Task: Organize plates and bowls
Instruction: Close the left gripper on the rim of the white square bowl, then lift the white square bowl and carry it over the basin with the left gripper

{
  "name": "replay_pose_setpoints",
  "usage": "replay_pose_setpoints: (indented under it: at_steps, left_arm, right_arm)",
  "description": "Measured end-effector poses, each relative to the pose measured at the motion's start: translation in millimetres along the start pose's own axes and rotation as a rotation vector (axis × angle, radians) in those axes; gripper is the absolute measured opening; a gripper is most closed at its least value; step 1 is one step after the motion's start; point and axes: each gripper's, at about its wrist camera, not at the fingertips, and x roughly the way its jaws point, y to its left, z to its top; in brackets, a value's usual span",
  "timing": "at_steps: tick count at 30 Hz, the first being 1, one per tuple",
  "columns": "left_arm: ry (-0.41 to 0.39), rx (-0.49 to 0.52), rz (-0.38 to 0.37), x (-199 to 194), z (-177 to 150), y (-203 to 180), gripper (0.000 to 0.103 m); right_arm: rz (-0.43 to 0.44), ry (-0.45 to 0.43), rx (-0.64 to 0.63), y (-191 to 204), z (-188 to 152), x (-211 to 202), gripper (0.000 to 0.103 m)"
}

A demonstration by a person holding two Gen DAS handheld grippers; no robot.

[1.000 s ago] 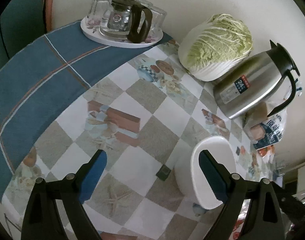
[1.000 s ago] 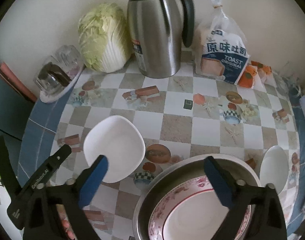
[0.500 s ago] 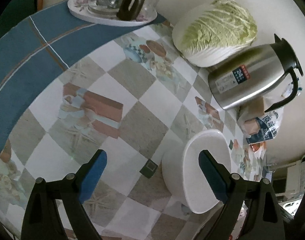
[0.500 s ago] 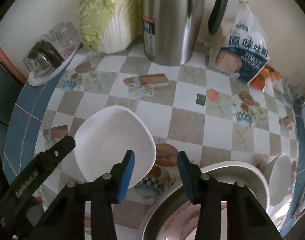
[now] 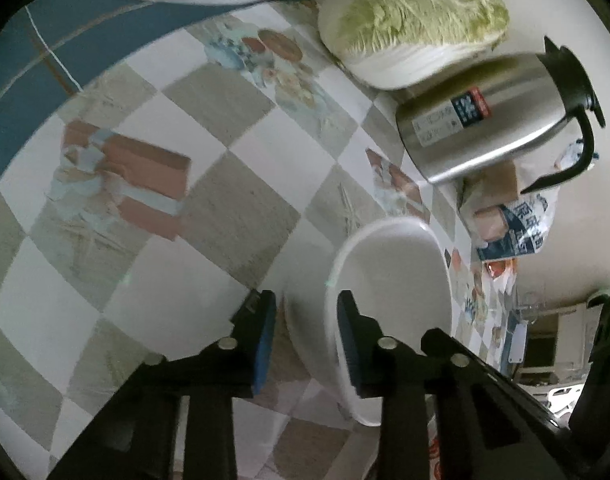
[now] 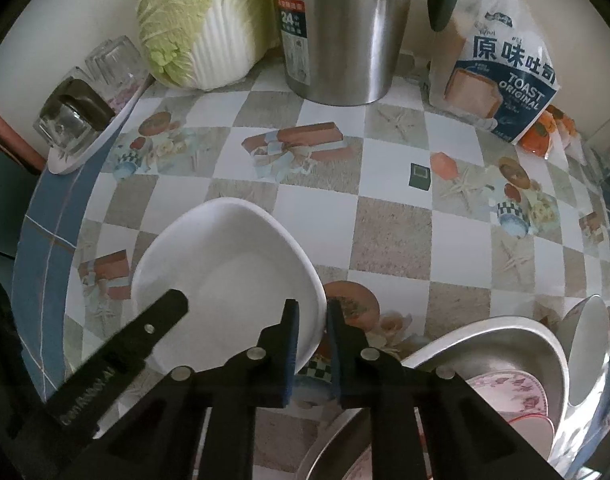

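A white squarish bowl [image 6: 229,276] sits on the checked tablecloth. My left gripper [image 5: 303,340] has its two fingers on either side of the bowl's near rim [image 5: 389,300], closed on it. My right gripper [image 6: 311,344] has its jaws nearly together at the bowl's right edge, the rim lying between the pads. The left gripper's finger [image 6: 117,364] shows at lower left in the right wrist view. A metal basin [image 6: 501,340] at lower right holds a pink-patterned plate [image 6: 517,396], with a white dish [image 6: 585,352] leaning beside it.
At the back stand a napa cabbage [image 6: 201,20], a steel thermos jug [image 6: 341,28], a bag of toast bread [image 6: 501,76] and a tray of glasses [image 6: 85,100]. Orange packets [image 6: 545,132] lie at far right. A blue cloth [image 5: 45,48] edges the table.
Both grippers moved in toward the white bowl and closed: the left from wide open to gripping its rim, the right from wide open to nearly shut at its right edge.
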Motion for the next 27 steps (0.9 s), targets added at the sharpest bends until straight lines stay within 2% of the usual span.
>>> replay_pose_setpoints:
  at_steps: [2,10,19,27]
  left_arm:
    - [0.028,-0.008,-0.007,6,-3,0,0.027]
    - [0.031,0.008,0.013,4,-6,-1,0.026]
    - [-0.005,0.065,0.05,-9,-13,-8,0.027]
    - [-0.045,0.117,0.038,-26,-22,-26,0.027]
  right_arm:
    - [0.004,0.0,0.0,0,0,0,0.015]
    - [0.03,0.004,0.002,-2,-2,0,0.015]
    - [0.049,0.015,0.004,-4,-10,-3,0.015]
    - [0.083,-0.031,0.016,-12,-13,-26,0.016]
